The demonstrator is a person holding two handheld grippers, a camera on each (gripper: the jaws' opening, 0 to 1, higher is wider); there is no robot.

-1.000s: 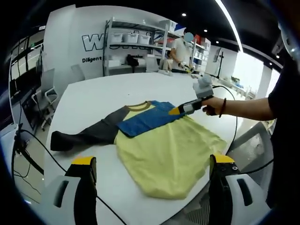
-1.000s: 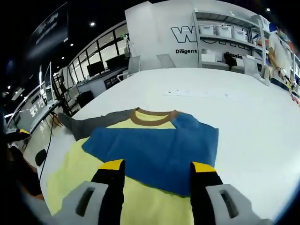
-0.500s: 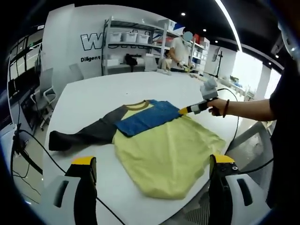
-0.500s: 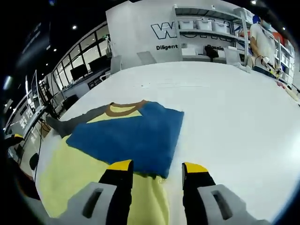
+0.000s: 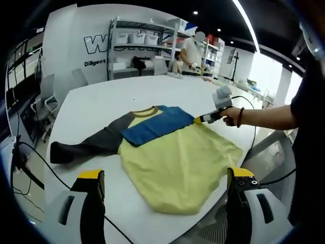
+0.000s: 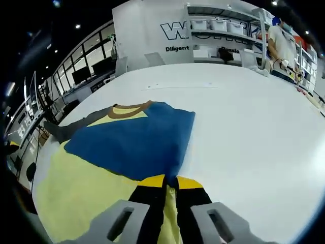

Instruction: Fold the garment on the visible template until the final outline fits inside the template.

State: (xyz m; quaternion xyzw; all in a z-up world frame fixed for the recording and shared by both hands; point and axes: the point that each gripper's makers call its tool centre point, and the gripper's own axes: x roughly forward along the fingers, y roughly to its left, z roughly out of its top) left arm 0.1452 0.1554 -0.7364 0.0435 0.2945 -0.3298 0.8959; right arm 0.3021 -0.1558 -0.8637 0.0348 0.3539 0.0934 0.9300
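Two jaws of the right gripper (image 6: 170, 182), apart a second ago, now pinch the edge of the garment (image 5: 172, 152) where yellow body meets folded blue sleeve (image 6: 137, 140). Nearer the table's (image 5: 101, 101) front edge, the left gripper (image 5: 165, 175) hovers with jaws wide apart. Farther off, the grey sleeve (image 5: 84, 145) trails toward the left edge.

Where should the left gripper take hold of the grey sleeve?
At the cuff end of the grey sleeve, coming in from the table edge nearest the left gripper. The sleeve lies flat and stretched out sideways from the shirt, so its free end lifts first.
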